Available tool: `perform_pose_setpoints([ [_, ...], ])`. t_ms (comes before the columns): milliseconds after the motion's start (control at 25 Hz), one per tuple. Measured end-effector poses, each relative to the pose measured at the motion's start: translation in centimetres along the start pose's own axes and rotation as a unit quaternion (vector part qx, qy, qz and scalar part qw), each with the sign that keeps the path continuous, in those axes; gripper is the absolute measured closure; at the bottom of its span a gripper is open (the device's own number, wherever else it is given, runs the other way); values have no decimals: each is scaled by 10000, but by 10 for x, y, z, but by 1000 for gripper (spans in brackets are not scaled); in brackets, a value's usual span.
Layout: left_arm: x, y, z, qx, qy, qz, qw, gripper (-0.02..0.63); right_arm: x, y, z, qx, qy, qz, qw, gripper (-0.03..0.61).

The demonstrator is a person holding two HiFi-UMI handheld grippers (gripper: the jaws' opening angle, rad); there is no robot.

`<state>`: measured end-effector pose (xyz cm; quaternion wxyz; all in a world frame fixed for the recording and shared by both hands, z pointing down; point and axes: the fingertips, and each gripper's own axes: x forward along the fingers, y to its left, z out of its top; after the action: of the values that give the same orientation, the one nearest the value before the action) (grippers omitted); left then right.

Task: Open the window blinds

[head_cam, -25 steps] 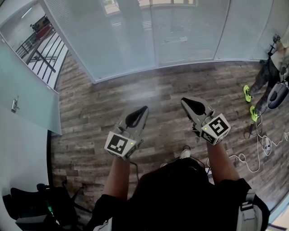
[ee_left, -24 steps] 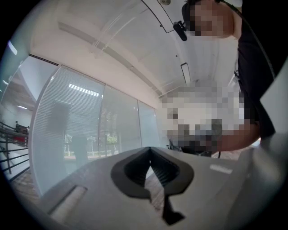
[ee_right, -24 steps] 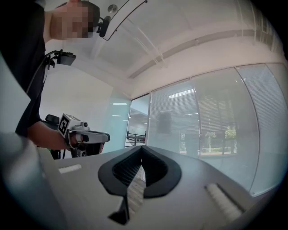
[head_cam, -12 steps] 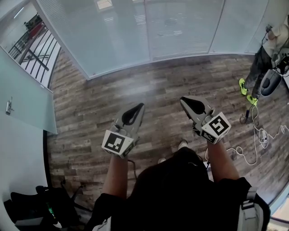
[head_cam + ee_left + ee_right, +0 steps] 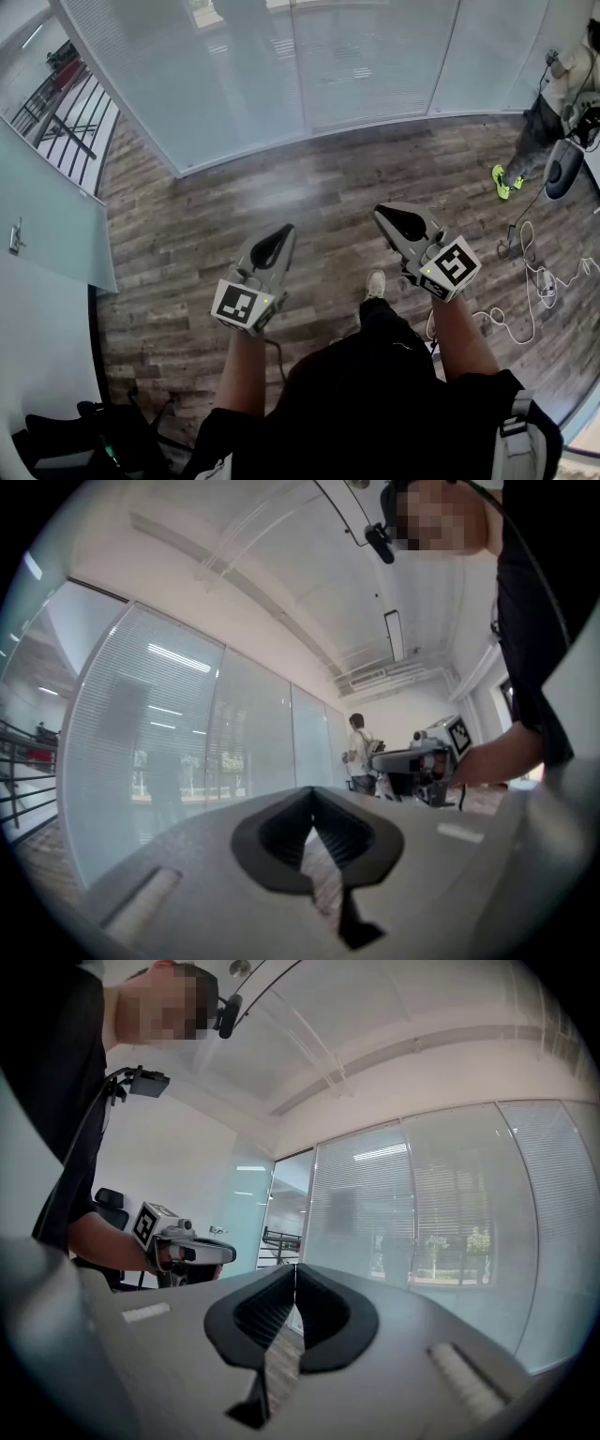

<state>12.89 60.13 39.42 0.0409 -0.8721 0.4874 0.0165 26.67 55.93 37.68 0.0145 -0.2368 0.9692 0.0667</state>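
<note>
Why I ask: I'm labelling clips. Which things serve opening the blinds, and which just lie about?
For the job: blinds, left gripper, right gripper, both shut and empty.
Just about: floor cables, glass door, bystander.

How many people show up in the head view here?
2: the wearer at the bottom centre, and a bystander at the top right edge, partly cut off. Others may stand out of frame.
</note>
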Motion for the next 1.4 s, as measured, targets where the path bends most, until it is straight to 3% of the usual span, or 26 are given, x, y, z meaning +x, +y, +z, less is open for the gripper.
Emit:
perform_pose_setpoints([
  [320,24,28,-10,296,-97,209,9993,610,24,-38,-10,41,-34,98,9999,572],
  [640,58,68,-15,115,77,546,9984,610,70,-77,-31,175,-20,473,9987,572],
  [880,92,98,-15,270,149,775,9965,610,101,-109,-36,225,34,767,9968,571],
  [1000,106,117,-19,532,105,886,9946,610,114,-126,-39,178,48,948,9953,572],
  [1200,139,129,-10,267,125,1064,9939,610,131,-163,-33,207,-120,991,9948,572],
  [1400,158,144,-20,318,205,1210,9919,611,140,-192,-44,196,-49,1082,9939,572],
])
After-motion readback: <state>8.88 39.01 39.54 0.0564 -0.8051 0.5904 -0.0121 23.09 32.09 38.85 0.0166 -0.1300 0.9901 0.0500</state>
